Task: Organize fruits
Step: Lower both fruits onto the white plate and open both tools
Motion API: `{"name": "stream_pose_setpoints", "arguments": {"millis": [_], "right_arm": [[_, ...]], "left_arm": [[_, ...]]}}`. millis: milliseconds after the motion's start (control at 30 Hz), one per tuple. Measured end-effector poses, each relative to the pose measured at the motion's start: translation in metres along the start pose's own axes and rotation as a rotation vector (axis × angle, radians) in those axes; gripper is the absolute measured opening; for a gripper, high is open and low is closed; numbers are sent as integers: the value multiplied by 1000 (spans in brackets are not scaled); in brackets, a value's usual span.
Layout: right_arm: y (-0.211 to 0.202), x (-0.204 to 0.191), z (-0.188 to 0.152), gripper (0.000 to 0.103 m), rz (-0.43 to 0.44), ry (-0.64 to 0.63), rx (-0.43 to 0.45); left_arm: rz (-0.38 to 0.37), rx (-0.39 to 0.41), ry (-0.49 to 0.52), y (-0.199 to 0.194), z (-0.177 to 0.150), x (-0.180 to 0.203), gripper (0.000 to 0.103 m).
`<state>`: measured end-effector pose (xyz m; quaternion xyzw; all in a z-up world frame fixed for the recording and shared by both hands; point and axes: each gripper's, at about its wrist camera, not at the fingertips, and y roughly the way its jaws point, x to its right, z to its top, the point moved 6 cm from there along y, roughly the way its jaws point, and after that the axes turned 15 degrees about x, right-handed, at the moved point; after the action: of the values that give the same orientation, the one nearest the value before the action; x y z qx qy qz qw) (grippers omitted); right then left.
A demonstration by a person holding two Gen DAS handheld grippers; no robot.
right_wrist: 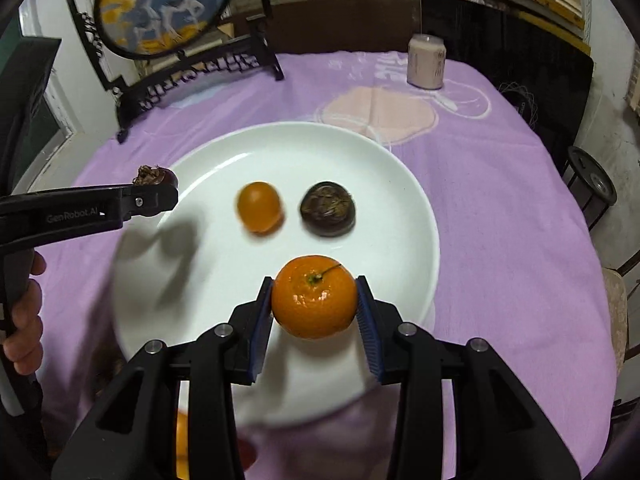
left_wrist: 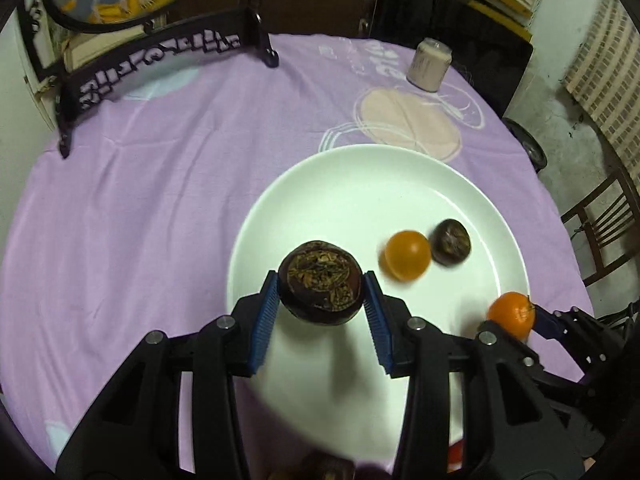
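Our left gripper [left_wrist: 321, 300] clamps a dark purple mangosteen [left_wrist: 320, 282] between its blue pads, jaws parted only by the fruit's width, while our right gripper [right_wrist: 315, 300] pinches an orange tangerine [right_wrist: 314, 297] the same way, both fruits carried above the near part of the white plate [right_wrist: 360, 160]. Just beyond the tongs, on the plate, a small smooth orange fruit [right_wrist: 259, 207] lies beside a second dark mangosteen [right_wrist: 327, 209], close but apart. Farther out on the purple tablecloth [right_wrist: 500, 200] stand a pale jar [right_wrist: 426, 61] and a black carved stand [right_wrist: 192, 76] holding a round painted panel.
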<state>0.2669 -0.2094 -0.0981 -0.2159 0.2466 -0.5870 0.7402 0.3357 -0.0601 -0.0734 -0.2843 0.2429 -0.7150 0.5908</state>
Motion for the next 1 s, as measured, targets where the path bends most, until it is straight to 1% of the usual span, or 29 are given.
{"name": "stream_pose_setpoints", "arguments": {"millis": [133, 300, 333, 367, 400, 433, 500, 567, 633, 667, 700, 733, 767, 833, 900, 933, 1000], "right_arm": [[15, 7, 8, 40, 3, -4, 3], [26, 13, 11, 40, 8, 10, 17], [27, 12, 11, 48, 6, 6, 24], [26, 12, 13, 56, 4, 4, 33], [24, 12, 15, 62, -1, 2, 54], [19, 13, 18, 62, -7, -2, 88], [12, 15, 22, 62, -9, -2, 119], [6, 18, 21, 62, -20, 17, 118], [-5, 18, 14, 62, -21, 35, 98], [-14, 16, 10, 62, -19, 39, 93], [-27, 14, 3, 62, -19, 40, 91], [-37, 11, -4, 62, -21, 43, 92], [-51, 9, -15, 62, -20, 53, 93], [-71, 4, -35, 67, 0, 86, 83], [-88, -2, -54, 67, 19, 114, 73], [-94, -4, -60, 67, 20, 115, 68], [-106, -8, -74, 67, 7, 101, 51]], "left_arm": [[5, 2, 27, 20, 6, 4, 43], [-7, -5, 31, 36, 16, 8, 45], [-10, 4, 31, 35, 19, 9, 48], [-9, 15, 28, 31, 21, 10, 64], [-6, 33, 25, 24, 22, 10, 75], [-7, 59, 22, 14, 24, 9, 76], [-19, 83, 15, -4, 25, 8, 79], [-37, 109, -7, -31, 19, 3, 79], [-32, 158, -5, -68, 5, -5, 81], [-15, 174, 4, -81, -3, -9, 86], [9, 192, 14, -95, -14, -14, 89], [30, 212, 21, -113, -31, -21, 89], [35, 219, 23, -122, -42, -25, 89], [39, 238, 14, -141, -68, -36, 89], [49, 248, 5, -157, -95, -44, 89], [45, 250, 4, -163, -109, -48, 89], [35, 243, 3, -171, -126, -49, 89]]}}
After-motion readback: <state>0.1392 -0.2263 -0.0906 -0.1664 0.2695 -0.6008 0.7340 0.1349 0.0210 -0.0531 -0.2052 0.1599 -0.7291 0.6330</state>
